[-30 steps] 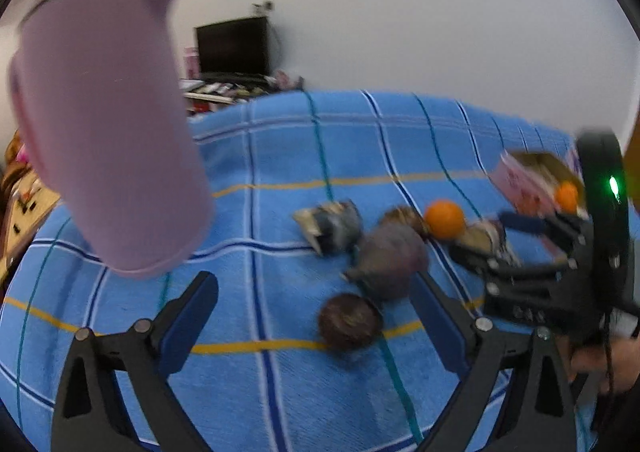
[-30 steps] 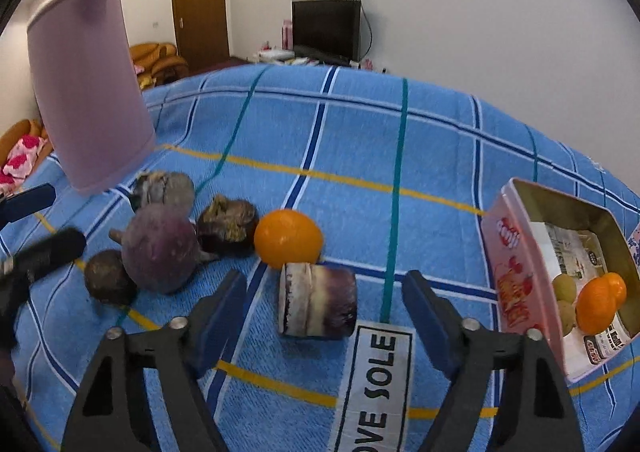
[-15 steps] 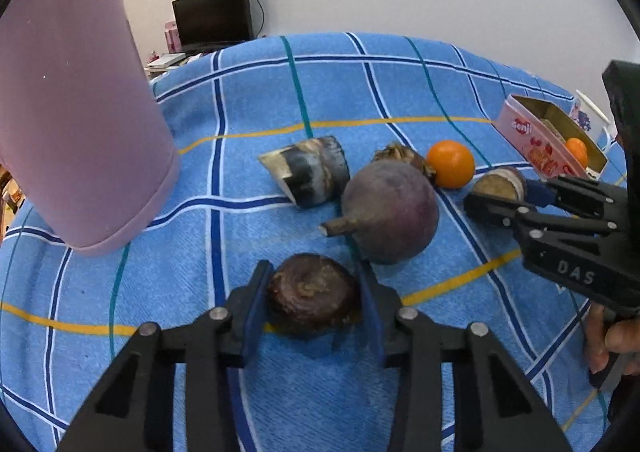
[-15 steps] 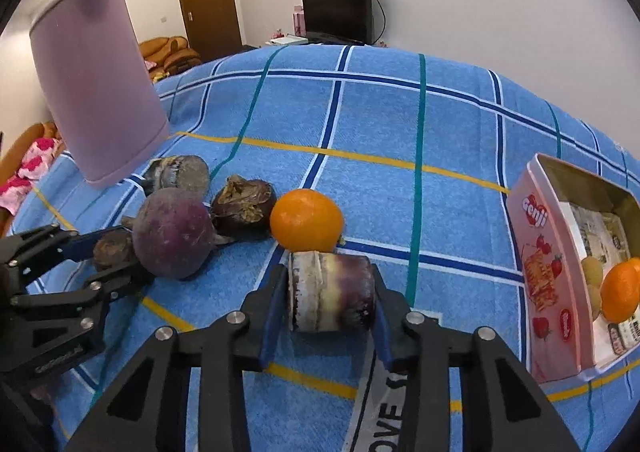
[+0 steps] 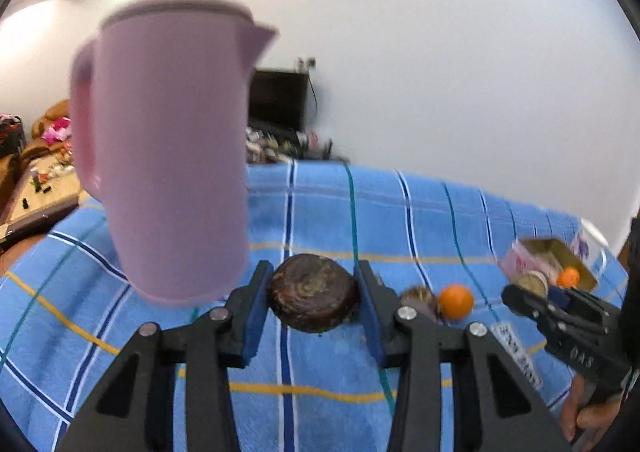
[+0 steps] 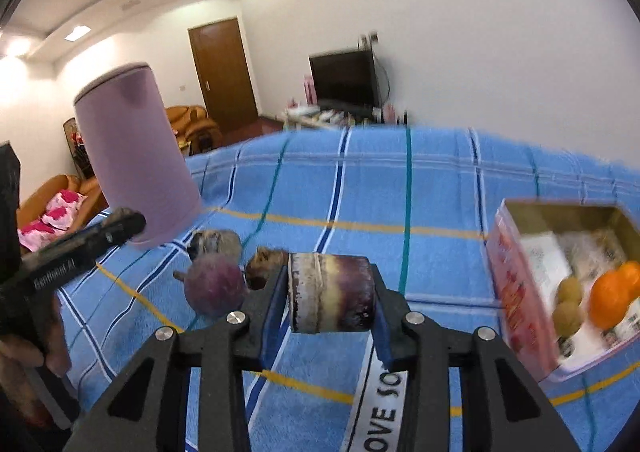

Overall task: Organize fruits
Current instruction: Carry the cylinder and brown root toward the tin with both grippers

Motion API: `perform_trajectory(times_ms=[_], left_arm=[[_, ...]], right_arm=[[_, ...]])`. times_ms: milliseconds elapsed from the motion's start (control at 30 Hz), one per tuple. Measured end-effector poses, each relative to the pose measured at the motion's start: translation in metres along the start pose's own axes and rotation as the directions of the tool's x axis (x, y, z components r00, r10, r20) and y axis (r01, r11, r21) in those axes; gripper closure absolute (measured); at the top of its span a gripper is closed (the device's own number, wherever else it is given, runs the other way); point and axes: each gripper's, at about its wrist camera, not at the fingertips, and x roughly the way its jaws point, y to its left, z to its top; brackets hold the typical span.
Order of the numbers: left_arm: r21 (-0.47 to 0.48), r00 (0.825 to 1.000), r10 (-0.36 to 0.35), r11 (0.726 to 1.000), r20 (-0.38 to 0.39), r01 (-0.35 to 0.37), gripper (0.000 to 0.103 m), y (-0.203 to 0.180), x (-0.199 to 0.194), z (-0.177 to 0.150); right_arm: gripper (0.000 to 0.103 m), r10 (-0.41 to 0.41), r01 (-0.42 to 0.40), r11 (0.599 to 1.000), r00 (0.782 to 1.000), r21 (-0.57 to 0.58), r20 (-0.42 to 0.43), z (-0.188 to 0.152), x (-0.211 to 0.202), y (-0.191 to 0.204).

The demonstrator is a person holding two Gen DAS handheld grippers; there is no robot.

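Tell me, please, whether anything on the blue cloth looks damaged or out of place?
The piece in the right gripper is a cut purple-and-cream chunk, not a whole fruit. The pink box holding oranges lies tipped.

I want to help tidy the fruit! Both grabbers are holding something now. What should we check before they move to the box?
1. Left gripper squeezing the dark round fruit on both sides: ok.
2. Right gripper squeezing the purple cut piece on both sides: ok.
3. Both pieces lifted off the blue cloth: ok.
4. Pink box open on top: ok.
5. Free room in the box beside the oranges: cannot tell.
6. Pink jug out of the left gripper's way: cannot tell.
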Motion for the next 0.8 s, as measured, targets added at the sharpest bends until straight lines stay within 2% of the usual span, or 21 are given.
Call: perform_trajectory(times_ms=[200, 300, 467, 567, 800], left_arm=[[0.000, 0.996, 0.029, 1.000, 0.082, -0.029, 0.060, -0.011, -0.008, -0.002], [0.023, 0.995, 0.051, 0.998, 0.085, -0.054, 0.060, -0.023, -0.005, -0.006], [0.066, 0.993, 0.097, 0.993, 0.067, -0.101, 0.060, -0.039, 0.005, -0.010], [0.068, 0.989, 0.120, 0.990, 0.087, -0.126, 0.060, -0.041, 0.003, -0.011], [0.077, 0.984, 0.155, 0.984, 0.092, -0.162, 0.060, -0.048, 0.000, -0.015]], right_arm=[[0.063, 0.006, 0.004, 0.997, 0.992, -0.074, 0.126, 0.003, -0.024, 0.013], [0.063, -0.042, 0.062, 0.991, 0.985, -0.119, 0.165, 0.005, -0.023, 0.021], [0.063, -0.079, 0.105, 0.984, 0.980, -0.140, 0.181, 0.006, -0.023, 0.024], [0.063, -0.097, 0.126, 0.981, 0.977, -0.149, 0.190, 0.004, -0.028, 0.022], [0.063, -0.103, 0.132, 0.978, 0.978, -0.159, 0.182, 0.001, -0.032, 0.017]])
